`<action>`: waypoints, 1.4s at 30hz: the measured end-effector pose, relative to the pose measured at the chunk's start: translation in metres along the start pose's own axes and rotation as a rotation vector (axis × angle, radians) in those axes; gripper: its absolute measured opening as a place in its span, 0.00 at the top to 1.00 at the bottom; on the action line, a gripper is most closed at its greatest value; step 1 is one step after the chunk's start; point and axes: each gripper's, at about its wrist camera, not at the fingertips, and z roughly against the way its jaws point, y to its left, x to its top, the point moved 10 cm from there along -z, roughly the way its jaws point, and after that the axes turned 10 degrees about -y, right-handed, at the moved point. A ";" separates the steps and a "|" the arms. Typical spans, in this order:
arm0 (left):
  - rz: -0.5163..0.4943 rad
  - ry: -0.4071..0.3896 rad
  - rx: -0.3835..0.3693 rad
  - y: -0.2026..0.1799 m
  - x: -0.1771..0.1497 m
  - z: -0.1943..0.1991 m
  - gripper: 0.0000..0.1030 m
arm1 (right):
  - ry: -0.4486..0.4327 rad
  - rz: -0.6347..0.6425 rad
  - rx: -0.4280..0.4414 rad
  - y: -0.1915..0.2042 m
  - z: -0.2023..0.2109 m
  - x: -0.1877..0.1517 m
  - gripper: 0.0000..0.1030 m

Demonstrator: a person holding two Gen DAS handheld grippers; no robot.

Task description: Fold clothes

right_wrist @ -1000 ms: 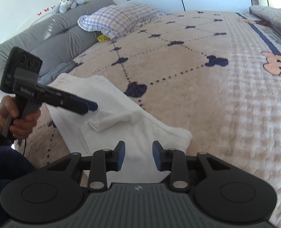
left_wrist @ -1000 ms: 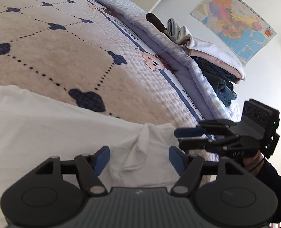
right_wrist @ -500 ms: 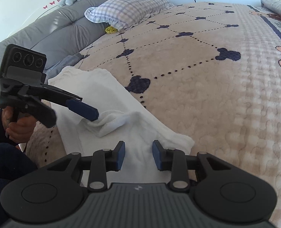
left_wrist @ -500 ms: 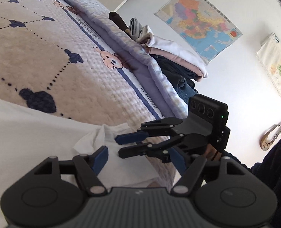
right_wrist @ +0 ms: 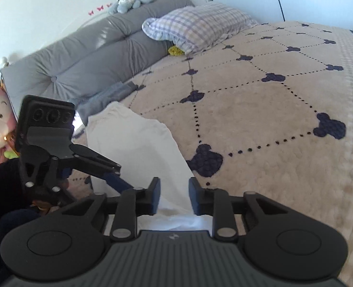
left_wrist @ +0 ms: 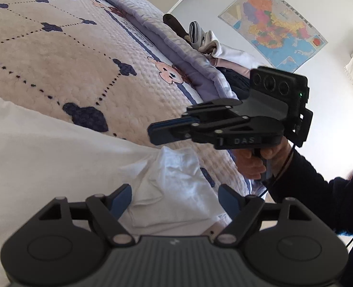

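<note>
White garment [left_wrist: 57, 157] spread flat at bed [left_wrist: 57, 55] edge. Left tool [left_wrist: 175, 197] opening, bunched corner between fingers, ungripped. Right tool [left_wrist: 152, 132] closing, empty, raised above cloth. Risk judged: corner missed, fold left crooked or slack.

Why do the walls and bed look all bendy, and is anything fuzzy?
Fisheye lenses bend both views: in the left wrist view the map tilts and the bedspread bulges; in the right wrist view the grey headboard curves. The white garment glares bright there; the bedspread's right edge smears in the right wrist view.
</note>
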 end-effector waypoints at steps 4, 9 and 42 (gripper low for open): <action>-0.014 0.035 0.026 0.003 -0.010 -0.001 0.22 | 0.121 0.041 0.047 0.007 -0.017 -0.013 0.92; -0.022 0.046 0.036 0.003 -0.014 0.000 0.22 | 0.208 0.053 0.034 0.004 -0.023 -0.029 0.87; -0.023 0.052 0.073 0.010 -0.019 0.000 0.23 | 0.333 0.671 0.065 0.053 -0.032 -0.040 0.82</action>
